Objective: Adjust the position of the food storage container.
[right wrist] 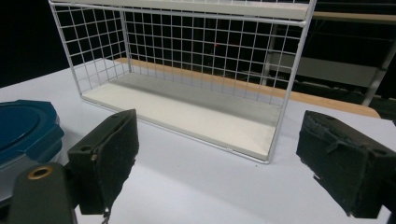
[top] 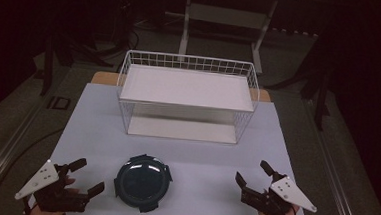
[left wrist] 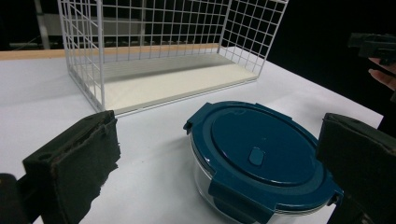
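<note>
White table (top: 102, 127), wire rack (top: 187, 95), blue-lidded container (top: 142, 182) between two gaping grippers

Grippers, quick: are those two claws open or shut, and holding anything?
Left gripper: open, holding nothing.
Right gripper: open, holding nothing.

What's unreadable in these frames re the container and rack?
- Container contents: high view, the blue lid covers them; left gripper view, glass wall too dim.
- Container's near side: left gripper view, cut off by the bottom edge.
- Container's left part: right gripper view, cut off by the left edge.
- Wire rack lower shelf: high view, upper shelf hides most.
</note>
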`<state>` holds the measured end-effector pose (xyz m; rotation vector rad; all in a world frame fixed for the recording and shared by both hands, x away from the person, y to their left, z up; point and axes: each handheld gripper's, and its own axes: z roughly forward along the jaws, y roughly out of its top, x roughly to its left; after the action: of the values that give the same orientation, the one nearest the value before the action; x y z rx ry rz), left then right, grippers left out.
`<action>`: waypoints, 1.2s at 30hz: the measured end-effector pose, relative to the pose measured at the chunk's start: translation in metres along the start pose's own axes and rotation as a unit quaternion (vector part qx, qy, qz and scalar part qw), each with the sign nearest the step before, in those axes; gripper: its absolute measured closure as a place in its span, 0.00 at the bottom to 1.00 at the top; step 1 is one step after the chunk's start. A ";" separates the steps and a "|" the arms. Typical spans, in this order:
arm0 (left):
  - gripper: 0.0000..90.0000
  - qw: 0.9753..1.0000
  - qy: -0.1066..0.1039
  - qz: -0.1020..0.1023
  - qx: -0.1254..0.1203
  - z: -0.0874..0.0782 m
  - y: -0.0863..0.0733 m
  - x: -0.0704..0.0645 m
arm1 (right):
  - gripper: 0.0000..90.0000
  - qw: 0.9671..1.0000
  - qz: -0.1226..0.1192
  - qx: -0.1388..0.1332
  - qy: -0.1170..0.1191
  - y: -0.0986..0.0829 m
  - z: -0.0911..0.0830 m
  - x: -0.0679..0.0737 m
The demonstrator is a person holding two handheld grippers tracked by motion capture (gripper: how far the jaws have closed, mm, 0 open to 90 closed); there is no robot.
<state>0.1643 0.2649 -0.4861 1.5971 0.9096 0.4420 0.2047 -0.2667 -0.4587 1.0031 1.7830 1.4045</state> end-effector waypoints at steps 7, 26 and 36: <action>0.00 1.000 -0.004 -0.007 -0.001 -0.001 0.002 -0.002 | 0.14 1.000 -0.004 -0.006 0.000 0.003 -0.002 0.002; 0.00 0.980 -0.084 0.025 0.179 0.005 0.020 0.020 | 0.14 1.000 0.004 -0.005 0.008 0.005 -0.003 0.003; 0.71 0.958 -0.085 0.055 0.267 0.020 0.000 0.018 | 0.14 1.000 0.003 0.003 0.016 0.003 -0.002 0.003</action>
<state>0.1899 0.2654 -0.4945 2.1508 0.8516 0.1303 0.2023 -0.2642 -0.4552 0.9950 1.8086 1.4275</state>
